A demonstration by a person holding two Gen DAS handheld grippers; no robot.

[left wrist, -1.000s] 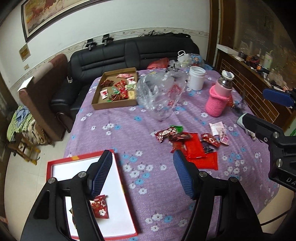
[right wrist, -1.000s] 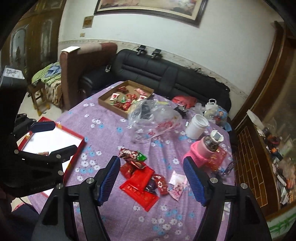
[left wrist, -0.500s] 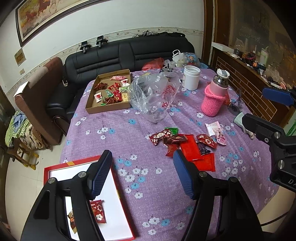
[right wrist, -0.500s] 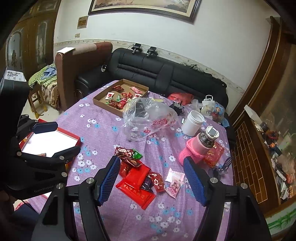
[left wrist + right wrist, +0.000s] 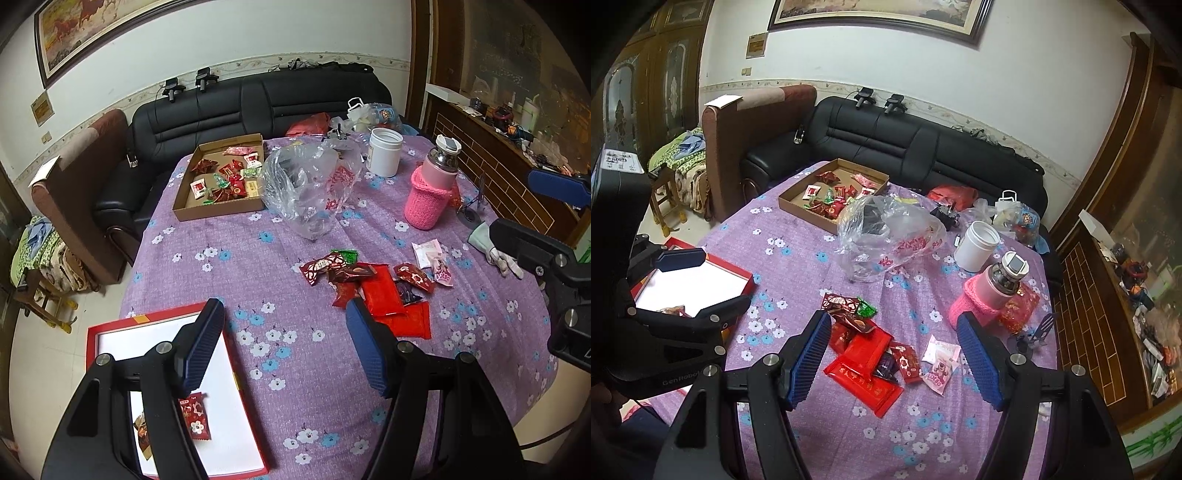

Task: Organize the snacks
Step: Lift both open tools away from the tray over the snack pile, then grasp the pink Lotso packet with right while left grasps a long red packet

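Purple cloth covers the desk (image 5: 798, 266); I tilt my right hand-held gripper (image 5: 892, 356) down over the snacks (image 5: 866, 347), my left hand-held gripper (image 5: 284, 343) beside them, both open, empty.

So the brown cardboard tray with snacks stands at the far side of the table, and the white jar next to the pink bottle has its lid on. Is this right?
Not quite. The white jar has no lid; the right wrist view shows its open mouth. The rest holds: the brown cardboard tray with snacks stands at the far side of the table, and the jar is next to the pink bottle.
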